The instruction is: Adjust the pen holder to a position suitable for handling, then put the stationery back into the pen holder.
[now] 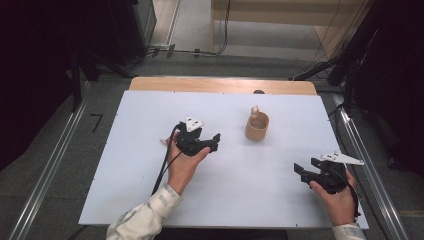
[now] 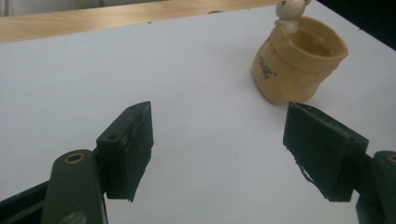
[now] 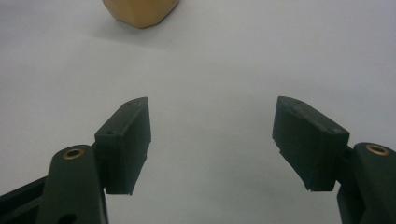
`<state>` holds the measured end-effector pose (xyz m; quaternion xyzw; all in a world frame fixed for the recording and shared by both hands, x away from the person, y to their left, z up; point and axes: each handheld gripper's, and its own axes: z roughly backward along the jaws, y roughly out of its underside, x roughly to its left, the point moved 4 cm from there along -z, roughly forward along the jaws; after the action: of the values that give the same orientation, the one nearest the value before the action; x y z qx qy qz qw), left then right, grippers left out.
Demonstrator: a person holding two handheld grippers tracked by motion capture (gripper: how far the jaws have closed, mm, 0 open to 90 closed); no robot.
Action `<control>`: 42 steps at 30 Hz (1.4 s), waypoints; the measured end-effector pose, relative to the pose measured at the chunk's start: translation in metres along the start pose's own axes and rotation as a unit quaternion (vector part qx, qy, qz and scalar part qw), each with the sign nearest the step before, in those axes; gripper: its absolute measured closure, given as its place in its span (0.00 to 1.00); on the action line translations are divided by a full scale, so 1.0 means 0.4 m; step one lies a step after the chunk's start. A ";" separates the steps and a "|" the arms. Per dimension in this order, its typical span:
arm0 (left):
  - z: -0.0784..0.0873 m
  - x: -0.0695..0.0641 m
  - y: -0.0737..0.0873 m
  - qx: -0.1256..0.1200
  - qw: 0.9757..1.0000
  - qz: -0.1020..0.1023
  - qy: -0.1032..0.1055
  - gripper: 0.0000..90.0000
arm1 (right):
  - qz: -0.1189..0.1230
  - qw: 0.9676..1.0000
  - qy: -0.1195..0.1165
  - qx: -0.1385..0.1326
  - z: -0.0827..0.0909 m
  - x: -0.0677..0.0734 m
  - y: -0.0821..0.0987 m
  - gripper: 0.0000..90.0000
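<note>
Two claws sit over the white worktop [image 1: 150, 165], each held in one of the person's hands. Nearest, at the right front corner, the right claw [image 1: 302, 170] rests low in its hand, its jaws spread wide and released, with bare sheet between them in the right gripper view. Farther in, near the middle of the worktop, the left claw [image 1: 216, 140] points toward the right side; its jaws also stand apart and released, nothing between the pads [image 2: 135, 149]. Beyond it, just ahead of its right jaw in the left gripper view, stands the tan cup [image 2: 299, 63], upright, shaped like a soft sack, with a small pale figure [image 2: 292, 14] perched on its far rim. Both claws are clear of the cup. A wooden edge [image 1: 222, 85] runs along the far side of the sheet.
</note>
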<state>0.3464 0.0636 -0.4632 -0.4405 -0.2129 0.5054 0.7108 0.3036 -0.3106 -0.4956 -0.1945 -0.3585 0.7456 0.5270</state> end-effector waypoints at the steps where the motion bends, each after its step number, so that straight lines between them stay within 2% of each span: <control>1: 0.012 0.010 0.006 -0.002 1.000 0.002 -0.003 0.28 | -0.002 1.000 -0.001 0.001 -0.001 0.002 -0.001 0.30; 6: 0.066 0.062 0.037 -0.008 0.999 0.009 -0.030 0.28 | 0.002 1.000 -0.006 0.005 -0.012 0.013 -0.005 0.30; 9: 0.093 0.090 0.059 -0.010 0.999 0.016 -0.043 0.25 | 0.018 1.000 -0.013 0.005 -0.018 0.037 -0.007 0.30; 11: 0.109 0.111 0.075 -0.008 0.998 0.021 -0.052 0.24 | 0.021 1.000 -0.016 0.005 -0.019 0.044 -0.008 0.30; 21: 0.164 0.209 0.131 -0.004 0.995 0.061 -0.078 0.21 | 0.043 0.998 -0.035 0.007 -0.057 0.092 -0.034 0.30; 25: 0.174 0.237 0.155 -0.011 0.994 0.081 -0.075 0.21 | 0.058 0.997 -0.043 0.013 -0.075 0.119 -0.041 0.30; 27: 0.180 0.246 0.162 -0.013 0.993 0.091 -0.071 0.21 | 0.067 0.996 -0.049 0.017 -0.084 0.135 -0.044 0.30; 28: 0.182 0.249 0.163 -0.014 0.993 0.088 -0.072 0.21 | 0.074 0.996 -0.051 0.019 -0.092 0.153 -0.047 0.30; 31: 0.190 0.255 0.169 -0.012 0.993 0.082 -0.078 0.21 | 0.083 0.995 -0.056 0.021 -0.100 0.172 -0.052 0.30; 32: 0.192 0.257 0.171 -0.010 0.994 0.081 -0.078 0.21 | 0.093 0.994 -0.061 0.021 -0.109 0.192 -0.057 0.30; 33: 0.193 0.258 0.173 -0.010 0.993 0.083 -0.079 0.21 | 0.093 0.994 -0.061 0.021 -0.109 0.192 -0.057 0.30; 36: 0.197 0.260 0.180 -0.009 0.993 0.085 -0.076 0.21 | 0.107 0.992 -0.064 0.022 -0.123 0.223 -0.065 0.30; 42: 0.196 0.261 0.190 0.000 0.994 0.079 -0.075 0.21 | 0.125 0.989 -0.069 0.023 -0.144 0.268 -0.078 0.30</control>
<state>0.2890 0.1981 -0.5010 -0.4170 -0.2303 0.5916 0.6504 0.3229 -0.1866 -0.5016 -0.1736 -0.3495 0.8256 0.4076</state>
